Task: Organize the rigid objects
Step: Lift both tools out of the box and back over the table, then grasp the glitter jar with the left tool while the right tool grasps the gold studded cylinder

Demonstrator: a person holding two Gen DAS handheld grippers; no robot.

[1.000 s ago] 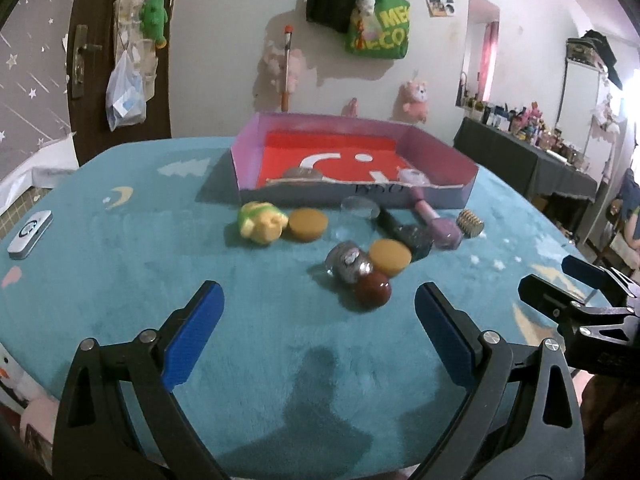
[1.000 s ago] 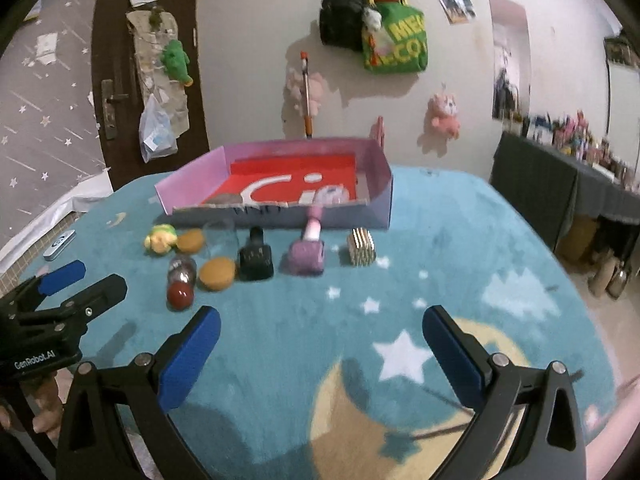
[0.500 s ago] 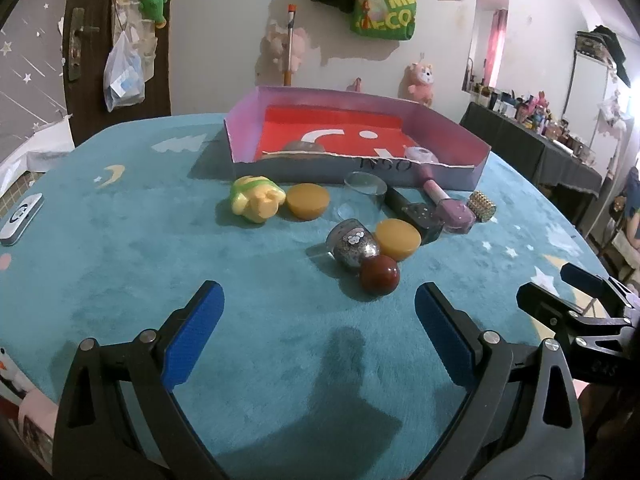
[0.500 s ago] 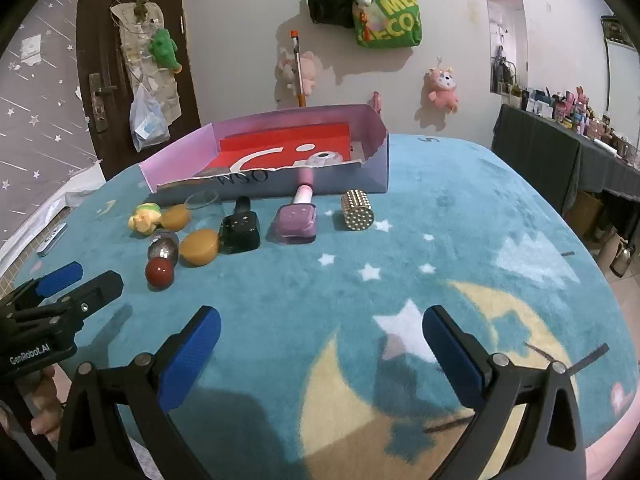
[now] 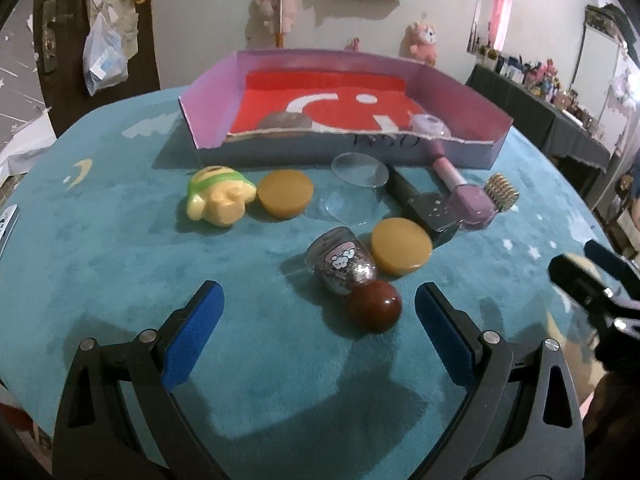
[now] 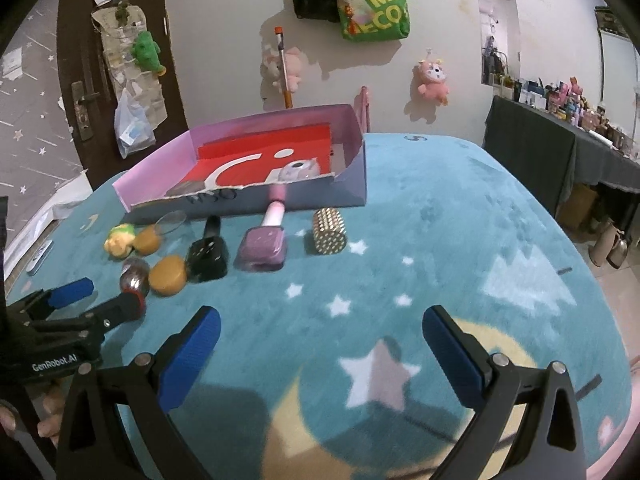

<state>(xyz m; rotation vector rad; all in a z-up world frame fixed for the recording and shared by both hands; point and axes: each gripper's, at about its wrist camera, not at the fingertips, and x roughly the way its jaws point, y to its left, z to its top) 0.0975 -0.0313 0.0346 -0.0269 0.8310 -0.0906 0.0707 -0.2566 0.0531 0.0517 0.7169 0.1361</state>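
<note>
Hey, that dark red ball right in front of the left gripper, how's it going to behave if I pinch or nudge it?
The red ball looks round and glossy, so it will probably roll if nudged, though the soft blue cloth may slow it. Its smooth surface could slip out of the left gripper, whose jaws stand wide open. It touches the glitter bottle, which might shift too.

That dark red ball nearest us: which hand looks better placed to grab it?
Probably the left. The left gripper is open with the red ball between its fingertips, while the right gripper faces bare blanket.
</note>
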